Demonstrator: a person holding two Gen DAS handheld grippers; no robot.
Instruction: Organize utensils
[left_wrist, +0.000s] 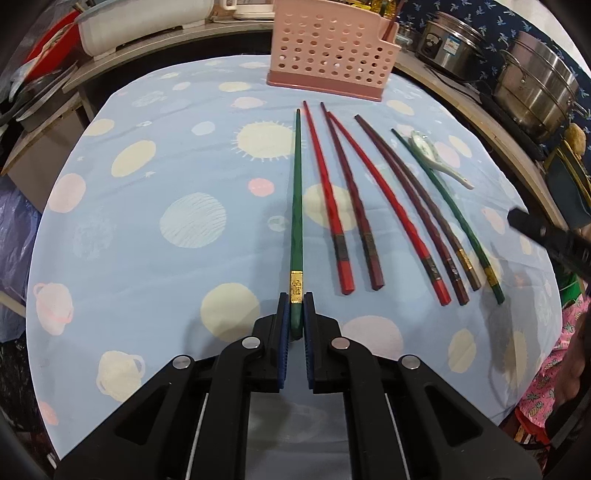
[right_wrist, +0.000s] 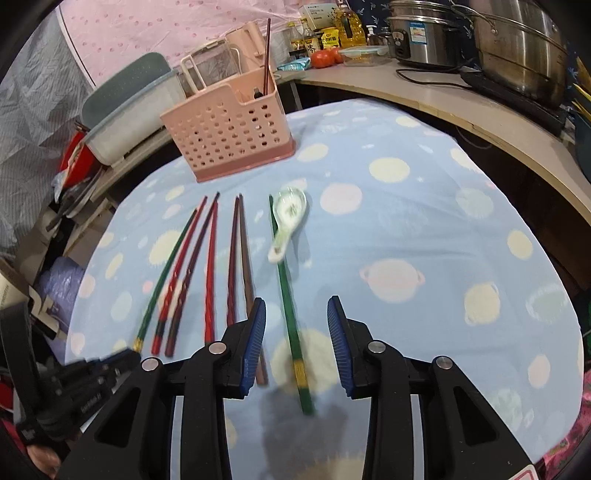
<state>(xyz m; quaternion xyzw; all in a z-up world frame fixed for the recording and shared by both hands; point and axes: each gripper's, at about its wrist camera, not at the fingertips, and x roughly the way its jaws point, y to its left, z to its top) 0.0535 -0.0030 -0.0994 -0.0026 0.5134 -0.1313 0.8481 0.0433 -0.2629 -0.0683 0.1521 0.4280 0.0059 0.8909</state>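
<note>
Several chopsticks lie side by side on the blue planet-print tablecloth (left_wrist: 147, 240). My left gripper (left_wrist: 296, 314) is shut on the near end of a green chopstick (left_wrist: 297, 203), just behind its gold band. To its right lie red chopsticks (left_wrist: 327, 192), maroon ones (left_wrist: 410, 206), another green chopstick (left_wrist: 447, 210) and a white ceramic spoon (left_wrist: 432, 155). My right gripper (right_wrist: 295, 332) is open, its pads standing on either side of that second green chopstick (right_wrist: 291, 314) without touching it. The spoon (right_wrist: 290, 218) lies against that chopstick's far part. A pink perforated utensil basket (right_wrist: 229, 129) stands at the back with one chopstick upright in it.
Steel pots (right_wrist: 517, 48) and a rice cooker (right_wrist: 421, 37) stand on the curved counter (right_wrist: 480, 110) to the right. A white tub (right_wrist: 129, 103) and clutter sit left of the table. My left gripper's body (right_wrist: 92, 373) shows at the lower left of the right wrist view.
</note>
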